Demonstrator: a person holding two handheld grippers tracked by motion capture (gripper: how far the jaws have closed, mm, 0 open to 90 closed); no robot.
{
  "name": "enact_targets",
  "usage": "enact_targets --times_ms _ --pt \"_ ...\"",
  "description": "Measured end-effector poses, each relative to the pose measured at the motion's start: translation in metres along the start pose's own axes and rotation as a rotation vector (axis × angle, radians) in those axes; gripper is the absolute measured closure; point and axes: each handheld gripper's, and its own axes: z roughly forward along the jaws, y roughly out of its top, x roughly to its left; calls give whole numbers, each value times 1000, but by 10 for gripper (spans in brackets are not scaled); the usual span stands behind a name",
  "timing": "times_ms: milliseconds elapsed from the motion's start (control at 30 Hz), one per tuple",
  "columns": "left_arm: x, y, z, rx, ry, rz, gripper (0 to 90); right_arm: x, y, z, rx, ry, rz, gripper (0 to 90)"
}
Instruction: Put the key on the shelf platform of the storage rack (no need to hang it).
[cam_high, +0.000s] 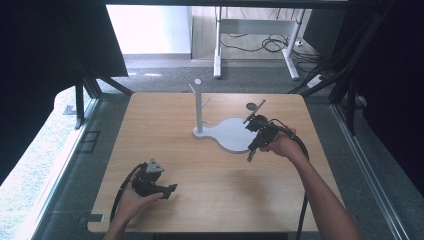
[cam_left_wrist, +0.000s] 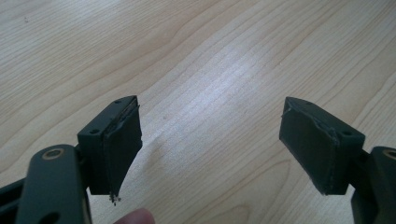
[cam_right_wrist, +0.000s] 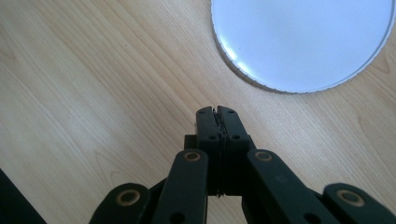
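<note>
- Pale wood, one table (cam_high: 210, 200), squarish with rounded corners; its grain shows under both gripper views; it carries everything else.
- White, one stand (cam_high: 227, 134): a flat base of two joined rounds, the larger lobe towards the right hand, the smaller under the post; the base's long axis runs from the post down and to the right in the high view; it lies right of the table's middle, in the far half.
- One upright post (cam_high: 198, 102) rises from the smaller lobe, straight up, with two short pegs branching off near the top, one to each side.
- Two grippers, one per hand; the right gripper (cam_right_wrist: 217, 112) sits at the near right edge of the large lobe, pointing down at the wood just beside the rim; its jaws are pressed together with nothing between them.
- The left gripper (cam_left_wrist: 210, 140) rests low at the near left of the table, well apart from the stand; its jaws stand wide apart over bare wood, holding nothing.
- One fingertip (cam_left_wrist: 135, 217) shows at the bottom edge of the left gripper view.
</note>
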Motion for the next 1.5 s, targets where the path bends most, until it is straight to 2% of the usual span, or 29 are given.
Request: enact_targets --times_ms 133,233,600,1000,1200,1367,1500 --pt "0 0 1 2 -1 2 213 -2 3 1 -2 3 14 892" --pt "0 0 0 2 -1 2 213 -5 5 1 -12 -18 15 892" --pt "-1 0 1 4 -3 9 213 -13 14 -2 -15 -18 34 892" --pt "-2 1 3 7 -5 16 213 -22 25 -5 -44 -27 50 892" --pt "-1 0 2 6 -5 14 213 -23 35 1 -50 -20 52 892" --pt "-1 0 2 6 -6 13 213 -29 42 7 -50 -15 72 892" --pt "-1 0 3 8 -8 13 213 -33 48 10 -49 -34 75 893"
